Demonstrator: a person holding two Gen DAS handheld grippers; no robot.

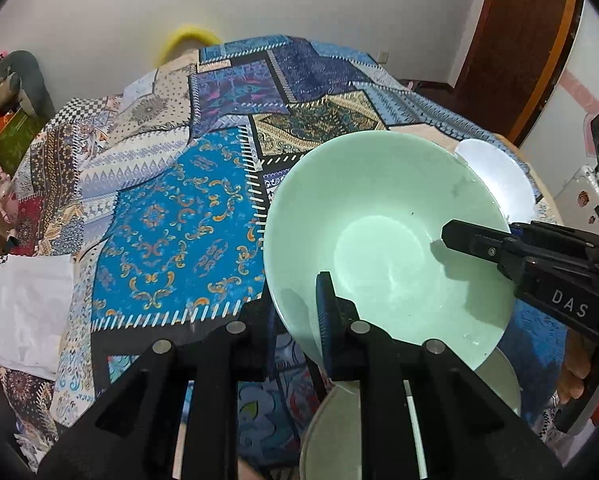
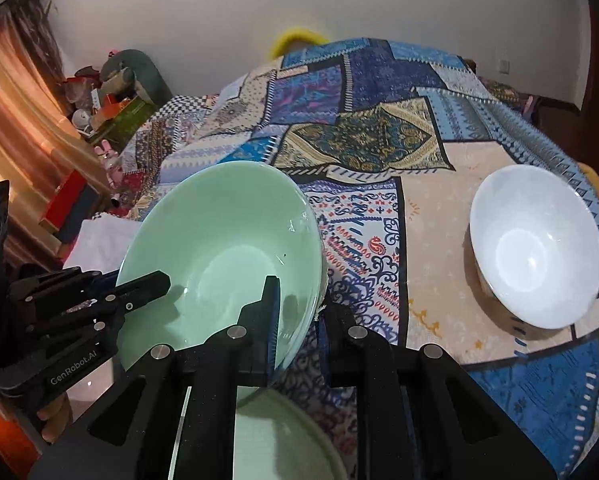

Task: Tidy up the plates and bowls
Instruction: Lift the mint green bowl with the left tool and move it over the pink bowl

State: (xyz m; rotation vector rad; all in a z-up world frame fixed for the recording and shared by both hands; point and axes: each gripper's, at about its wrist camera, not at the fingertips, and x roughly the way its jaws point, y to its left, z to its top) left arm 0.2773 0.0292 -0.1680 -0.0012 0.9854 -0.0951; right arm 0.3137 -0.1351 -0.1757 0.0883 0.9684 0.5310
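The left gripper [image 1: 299,312] is clamped on the near rim of the green bowl [image 1: 379,240], one finger inside the bowl and the other outside under its wall. The right gripper [image 2: 299,312] pinches the same bowl's [image 2: 219,248] rim at another spot — one finger inside, one outside — so the bowl hangs tilted between the two, clear of the cloth. In the left wrist view the right gripper reaches in from the right side, its upper finger lying on the bowl's inner wall; in the right wrist view the left gripper comes in from the left in the same way, with part of a hand [image 2: 53,412] showing under its handle. Directly below the grippers and the raised bowl lies a green plate [image 2: 283,440], partly hidden by the fingers. Farther out, to the right of the right gripper, a white bowl [image 2: 535,248] sits upright on the patchwork cloth [image 2: 379,132] — well apart from the green one. Beyond the left gripper, off to its left, a white sheet [image 1: 27,304] rests at the cloth's edge.
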